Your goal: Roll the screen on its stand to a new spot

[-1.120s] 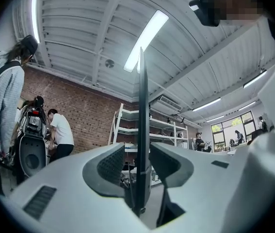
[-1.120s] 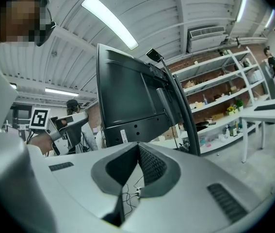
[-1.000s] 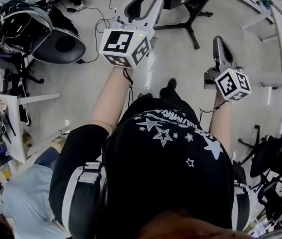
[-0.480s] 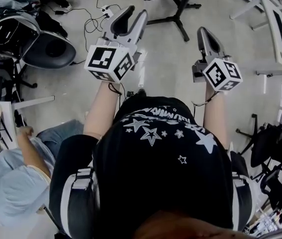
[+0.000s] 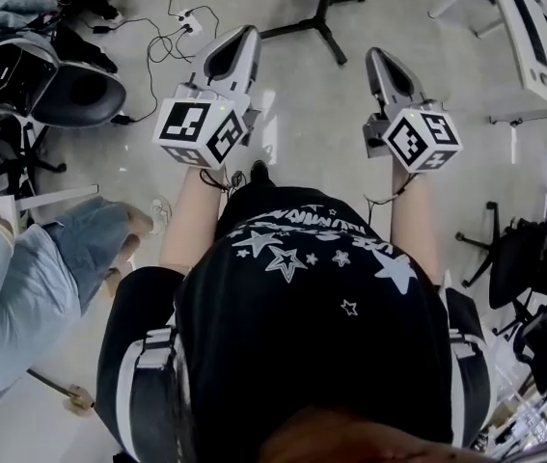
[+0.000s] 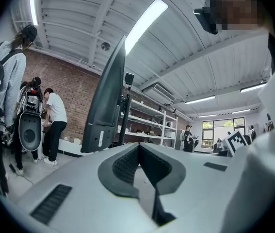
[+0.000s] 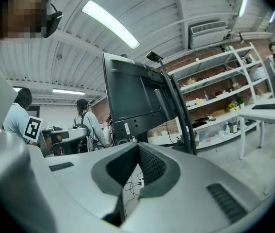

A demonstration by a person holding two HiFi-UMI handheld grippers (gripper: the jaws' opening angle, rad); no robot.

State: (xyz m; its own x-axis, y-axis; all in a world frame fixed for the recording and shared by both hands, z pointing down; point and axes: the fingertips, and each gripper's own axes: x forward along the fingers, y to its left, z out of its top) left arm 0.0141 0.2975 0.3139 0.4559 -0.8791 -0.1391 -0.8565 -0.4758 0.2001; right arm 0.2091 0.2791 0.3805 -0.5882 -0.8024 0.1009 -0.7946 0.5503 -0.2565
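We are standing on the floor (image 5: 292, 95) with both tools held out ahead of us, and the screen (image 7: 130, 96) is standing on its stand (image 5: 322, 22) just beyond them, at the far edge of the head view. The left tool's (image 6: 138, 147) jaws have just been closing and are now meeting tip to tip with nothing between them. The right tool (image 7: 137, 147) is closed and empty too. Neither tool is touching the screen or the stand. Looking along the left tool's jaws, the screen is showing edge-on, far and a little left of the tips. Looking along the right tool's jaws, the screen's dark back and the stand's post are rising ahead, apart from the tips. So nothing is gripping or pushing the screen at this moment. We are judging that this scene fits two stages: either we are nearing the screen to take hold for the roll, or we are facing it where the roll has left it. Nothing here is marking an old or a new spot, so we are not able to say how much of the roll is left.
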